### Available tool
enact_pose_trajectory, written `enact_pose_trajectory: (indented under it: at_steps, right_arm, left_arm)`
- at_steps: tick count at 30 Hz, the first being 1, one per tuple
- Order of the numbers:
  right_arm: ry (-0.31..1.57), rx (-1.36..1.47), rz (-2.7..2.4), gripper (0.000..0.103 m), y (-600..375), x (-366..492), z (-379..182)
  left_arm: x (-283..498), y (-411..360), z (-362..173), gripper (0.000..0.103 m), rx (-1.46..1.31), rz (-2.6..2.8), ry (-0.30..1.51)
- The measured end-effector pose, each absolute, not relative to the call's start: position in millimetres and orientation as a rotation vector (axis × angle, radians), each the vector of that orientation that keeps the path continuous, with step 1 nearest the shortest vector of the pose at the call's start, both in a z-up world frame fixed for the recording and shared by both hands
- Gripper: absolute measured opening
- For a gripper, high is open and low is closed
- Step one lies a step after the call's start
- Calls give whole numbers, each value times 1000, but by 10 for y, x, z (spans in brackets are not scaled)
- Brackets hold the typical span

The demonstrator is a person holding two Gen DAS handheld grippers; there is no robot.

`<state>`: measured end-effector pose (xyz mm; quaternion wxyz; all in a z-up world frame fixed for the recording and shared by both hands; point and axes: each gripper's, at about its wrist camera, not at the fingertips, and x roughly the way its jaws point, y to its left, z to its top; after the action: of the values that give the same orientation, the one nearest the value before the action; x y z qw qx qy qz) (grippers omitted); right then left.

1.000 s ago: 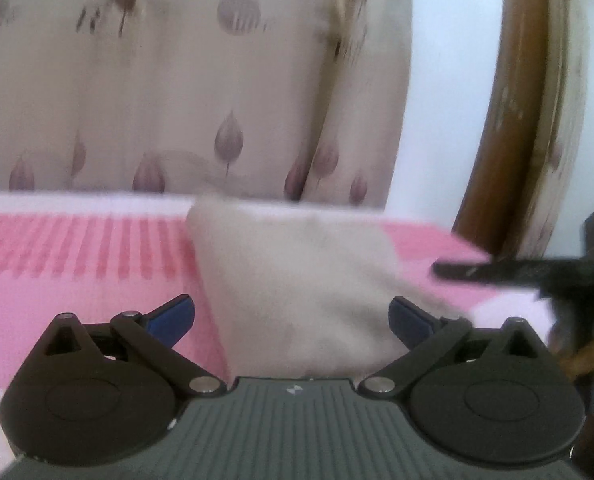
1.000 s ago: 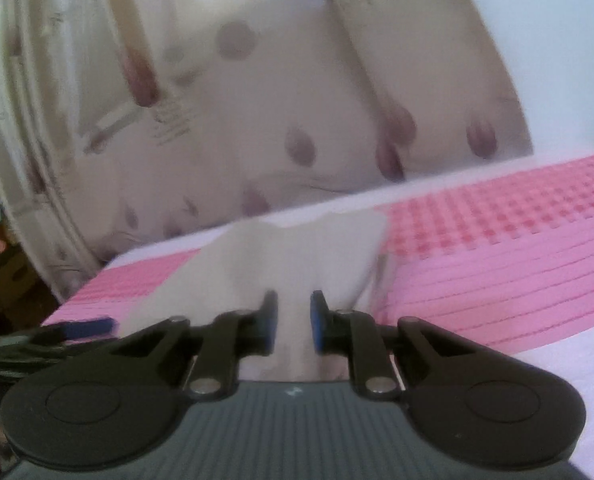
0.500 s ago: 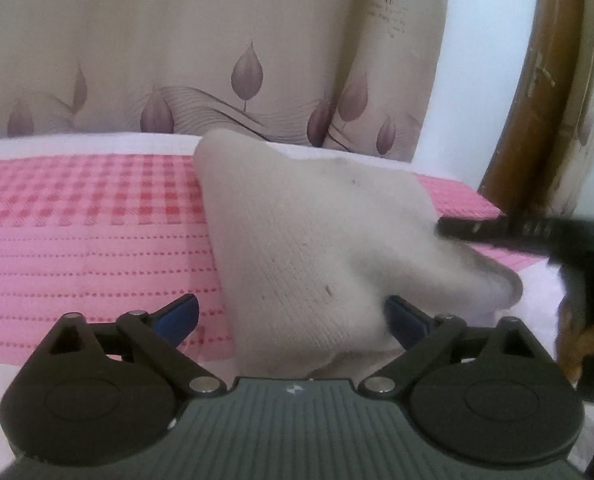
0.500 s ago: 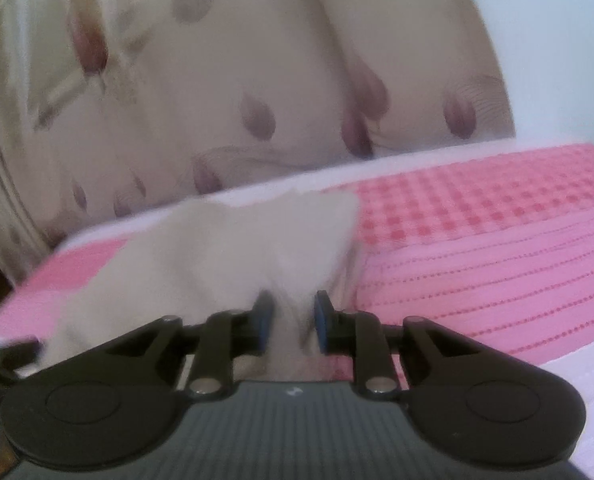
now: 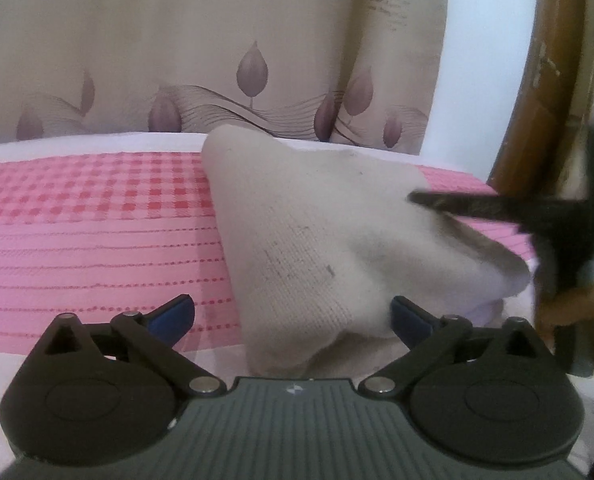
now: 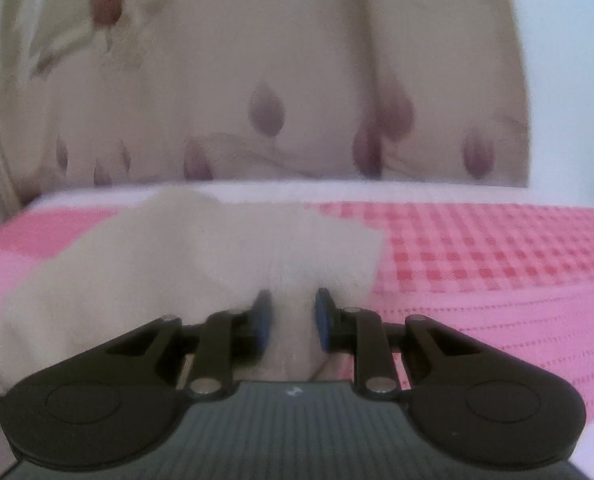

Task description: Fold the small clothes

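- Your left hand-held gripper [image 5: 291,314] stood wide apart, its blue pads either side of the near corner of the cloth [image 5: 317,236] without pressing it; likely readied to take that corner.
- Your right hand-held gripper [image 6: 291,322] was narrow, with a bunched fold of the cloth [image 6: 201,256] between its pads. The jaws had eased apart a little over the last second; the blur hid whether the pads still pressed, though the cloth stayed raised there, so I judged it held.
- The cloth, a small beige knit, lay on the pink checked bedspread [image 5: 89,216], its right side lifted off it, probably to carry that edge over for a fold.
- Curtain [image 5: 257,40] behind the bed: printed text, only "Elin" partly legible; the rest too small.
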<state>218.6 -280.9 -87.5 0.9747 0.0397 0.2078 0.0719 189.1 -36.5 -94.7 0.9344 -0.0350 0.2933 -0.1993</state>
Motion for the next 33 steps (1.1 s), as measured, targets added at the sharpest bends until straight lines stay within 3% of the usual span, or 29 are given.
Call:
enact_pose_trajectory:
  at_steps: [6, 9, 10, 11, 21, 24, 33]
  right_arm:
    - [348, 104, 83, 26, -2782, 1675, -948]
    - [326, 123, 44, 55, -2749, 1583, -947]
    - [315, 131, 32, 78, -2755, 1565, -937]
    - [309, 129, 27, 87, -2753, 1557, -931]
    - [333, 85, 11, 87, -2703, 1576, -970]
    - [328, 109, 8, 94, -2745, 1565, -974]
    - [352, 229, 64, 94, -2908, 1596, -982]
  left_arm:
    - [1857, -380, -946, 103, -50, -374, 589]
    - [1851, -396, -953, 103, -35, -357, 587]
    - [1845, -397, -951, 103, -31, -351, 581]
    - [1845, -396, -949, 103, -26, -346, 579]
    - [1789, -444, -942, 103, 30, -308, 544]
    - [1770, -451, -945, 103, 43, -300, 535]
    - [1731, -468, -923, 103, 72, -287, 511]
